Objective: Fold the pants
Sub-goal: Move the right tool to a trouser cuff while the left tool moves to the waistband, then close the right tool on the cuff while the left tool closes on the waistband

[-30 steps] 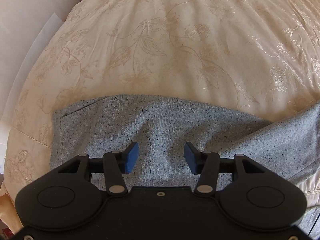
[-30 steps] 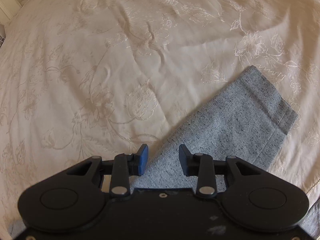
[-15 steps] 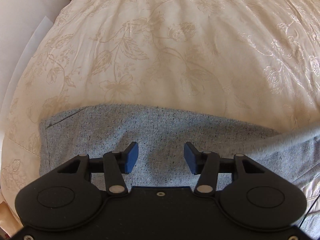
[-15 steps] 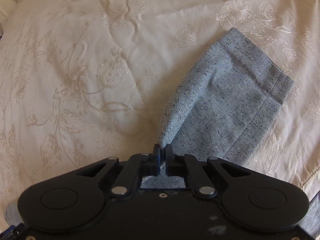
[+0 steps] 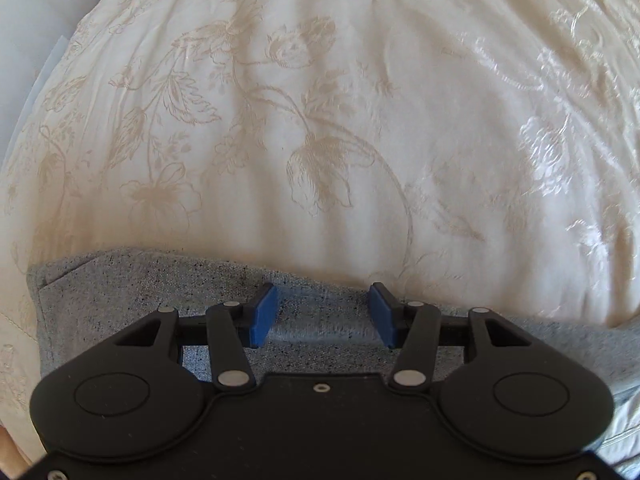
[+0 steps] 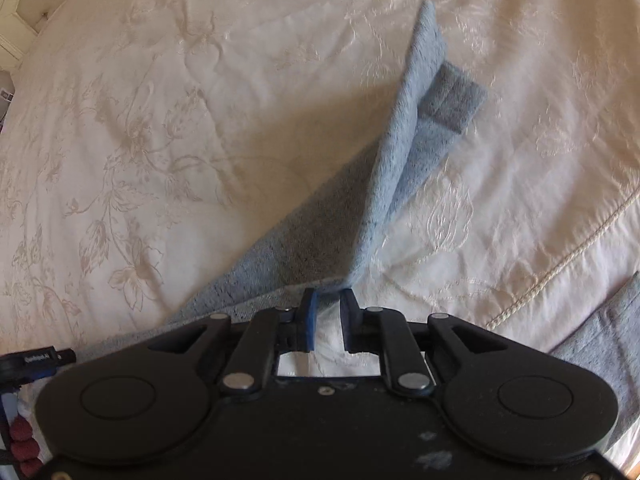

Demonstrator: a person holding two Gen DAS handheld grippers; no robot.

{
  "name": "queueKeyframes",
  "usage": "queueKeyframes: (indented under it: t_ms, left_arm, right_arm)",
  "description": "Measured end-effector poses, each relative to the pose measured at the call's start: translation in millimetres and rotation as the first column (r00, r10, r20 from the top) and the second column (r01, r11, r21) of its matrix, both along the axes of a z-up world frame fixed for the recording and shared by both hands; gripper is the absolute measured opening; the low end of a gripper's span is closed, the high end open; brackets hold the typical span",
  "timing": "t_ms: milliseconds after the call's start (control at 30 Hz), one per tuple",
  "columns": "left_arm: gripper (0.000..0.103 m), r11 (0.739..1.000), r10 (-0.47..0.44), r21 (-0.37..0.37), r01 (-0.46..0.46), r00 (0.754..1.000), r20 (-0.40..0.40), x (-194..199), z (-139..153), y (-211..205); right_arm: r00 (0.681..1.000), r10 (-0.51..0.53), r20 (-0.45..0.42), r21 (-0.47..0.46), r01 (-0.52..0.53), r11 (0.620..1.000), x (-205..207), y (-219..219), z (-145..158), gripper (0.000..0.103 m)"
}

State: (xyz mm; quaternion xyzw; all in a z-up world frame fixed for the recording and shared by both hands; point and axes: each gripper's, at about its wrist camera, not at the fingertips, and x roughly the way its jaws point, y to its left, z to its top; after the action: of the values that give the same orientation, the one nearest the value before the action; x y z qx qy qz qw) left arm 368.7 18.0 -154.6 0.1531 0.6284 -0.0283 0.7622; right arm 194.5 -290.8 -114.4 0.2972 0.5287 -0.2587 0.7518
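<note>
Right wrist view shows a cream bedspread [image 6: 160, 128], satiny with woven flowers, and my grey pants [image 6: 320, 220] spread on it, one leg lifted into a limp ridge. I judge them light, soft and floppy, best pinched at a hem or side edge. My right gripper [image 6: 329, 320] is opening from a narrow gap, the leg's edge at its tips. My left gripper [image 5: 323, 316] stands wide over flecked, woolly cloth near the waist, gripping nothing.

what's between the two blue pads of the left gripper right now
In the left wrist view, only the grey pants fabric lies between the pads of the left gripper: a raised ridge of cloth spans the gap, and neither pad presses on it.
</note>
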Motion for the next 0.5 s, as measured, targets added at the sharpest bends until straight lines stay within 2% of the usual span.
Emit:
queueKeyframes:
  t_ms: [100,233,367,500]
  left_arm:
    - [0.057,1.000,-0.017,0.020,0.017,1.000,0.005,-4,-10,0]
    - [0.057,1.000,0.008,0.003,-0.008,1.000,0.008,-6,-7,5]
    - [0.058,0.999,0.038,-0.029,-0.039,0.999,-0.006,-4,-6,15]
    - [0.059,0.998,0.034,-0.044,-0.034,0.999,-0.005,1,-7,22]
  right_arm:
    - [0.999,-0.009,0.050,-0.053,0.011,0.999,21,-20,18,0.027]
    - [0.995,-0.096,0.035,-0.094,0.099,0.991,44,-55,18,0.029]
    - [0.980,-0.198,0.009,-0.057,0.198,0.979,43,-86,8,0.030]
    - [0.964,-0.265,0.003,-0.027,0.265,0.964,25,-100,3,0.031]
